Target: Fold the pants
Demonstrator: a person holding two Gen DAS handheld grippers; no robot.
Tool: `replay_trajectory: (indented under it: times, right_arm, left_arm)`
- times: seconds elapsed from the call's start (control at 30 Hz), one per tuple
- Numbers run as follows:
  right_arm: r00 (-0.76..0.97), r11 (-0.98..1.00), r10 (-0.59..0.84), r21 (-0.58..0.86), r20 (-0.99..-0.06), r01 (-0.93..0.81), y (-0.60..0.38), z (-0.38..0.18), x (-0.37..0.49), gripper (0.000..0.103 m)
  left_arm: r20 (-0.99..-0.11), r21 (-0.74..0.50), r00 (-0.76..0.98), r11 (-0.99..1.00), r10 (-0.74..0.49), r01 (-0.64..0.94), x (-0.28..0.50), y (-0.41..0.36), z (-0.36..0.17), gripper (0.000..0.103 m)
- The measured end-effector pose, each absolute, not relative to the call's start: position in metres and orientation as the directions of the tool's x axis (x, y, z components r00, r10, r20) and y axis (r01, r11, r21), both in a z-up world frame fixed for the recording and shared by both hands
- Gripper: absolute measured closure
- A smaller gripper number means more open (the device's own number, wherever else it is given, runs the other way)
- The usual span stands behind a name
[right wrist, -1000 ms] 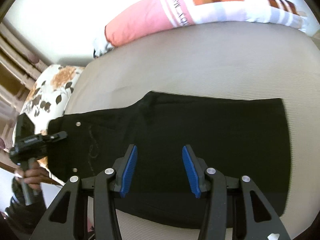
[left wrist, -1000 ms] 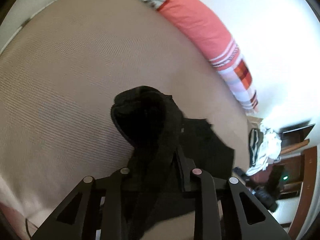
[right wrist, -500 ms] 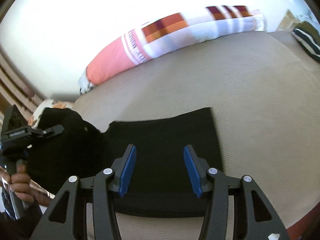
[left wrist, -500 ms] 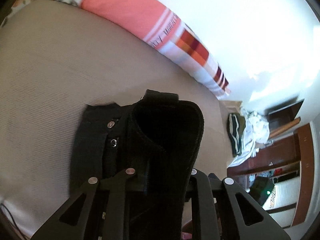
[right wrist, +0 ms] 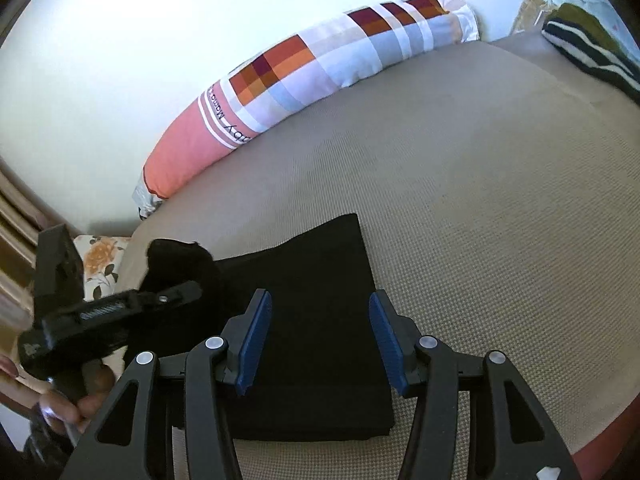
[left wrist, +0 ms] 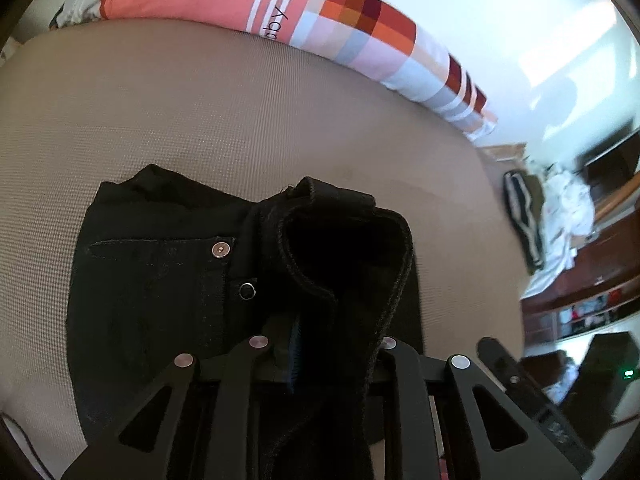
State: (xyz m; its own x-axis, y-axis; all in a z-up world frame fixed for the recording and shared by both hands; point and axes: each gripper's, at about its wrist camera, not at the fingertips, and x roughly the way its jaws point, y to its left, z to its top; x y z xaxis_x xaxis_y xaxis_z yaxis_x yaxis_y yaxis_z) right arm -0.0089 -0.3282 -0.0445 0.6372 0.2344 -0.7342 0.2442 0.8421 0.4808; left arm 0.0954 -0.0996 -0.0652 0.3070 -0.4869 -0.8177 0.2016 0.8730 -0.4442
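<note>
Black pants (right wrist: 320, 304) lie on the beige bed, partly folded. My left gripper (left wrist: 320, 344) is shut on the waistband end of the pants (left wrist: 344, 256) and holds it lifted and curled over the flat part with the rivet and button (left wrist: 160, 280). In the right wrist view the left gripper (right wrist: 120, 312) shows at the left with the raised bundle. My right gripper (right wrist: 318, 340) is open and empty, hovering just above the flat folded legs, its blue pads (right wrist: 256, 336) apart.
A long pink and checked bolster pillow (right wrist: 320, 80) lies along the white wall at the far edge of the beige bed (right wrist: 480, 200). A floral pillow (right wrist: 100, 264) is at the left. Striped clothes (right wrist: 592, 52) and furniture stand beyond the right end.
My left gripper has carried the waistband end over toward the legs, so the pants now look shorter. My right gripper stays open above the legs.
</note>
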Motion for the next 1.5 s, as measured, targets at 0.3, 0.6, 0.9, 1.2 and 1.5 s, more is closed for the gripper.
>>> replay_trajectory:
  times: [0.3, 0.6, 0.9, 1.2, 1.5]
  right_arm:
    - [0.626, 0.864, 0.223, 0.449, -0.747, 0.229, -0.321, -0.039, -0.007, 0.054]
    - [0.609, 0.851, 0.259, 0.475, -0.750, 0.223, -0.321, -0.044, -0.005, 0.052]
    - [0.453, 0.737, 0.562, 0.667, -0.692, 0.106, -0.309, -0.064, 0.035, 0.039]
    - [0.359, 0.792, 0.553, 0.608, -0.752, 0.053, -0.299, -0.094, 0.071, 0.038]
    - [0.373, 0.700, 0.656, 0.714, -0.656, 0.025, -0.291, -0.114, 0.108, 0.064]
  left_arm:
    - [-0.805, -0.439, 0.306, 0.857, -0.509, 0.269, 0.089, -0.113, -0.069, 0.052]
    - [-0.739, -0.386, 0.447, 0.861, -0.504, 0.331, 0.063, -0.069, -0.032, 0.034]
    - [-0.780, -0.199, 0.568, 0.965, -0.262, 0.172, 0.050, 0.016, -0.048, 0.032]
    - [-0.796, -0.305, 0.525, 0.949, -0.302, 0.084, 0.047, 0.052, -0.077, 0.032]
    - [-0.822, -0.316, 0.484, 0.947, -0.301, 0.052, 0.051, 0.053, -0.091, 0.032]
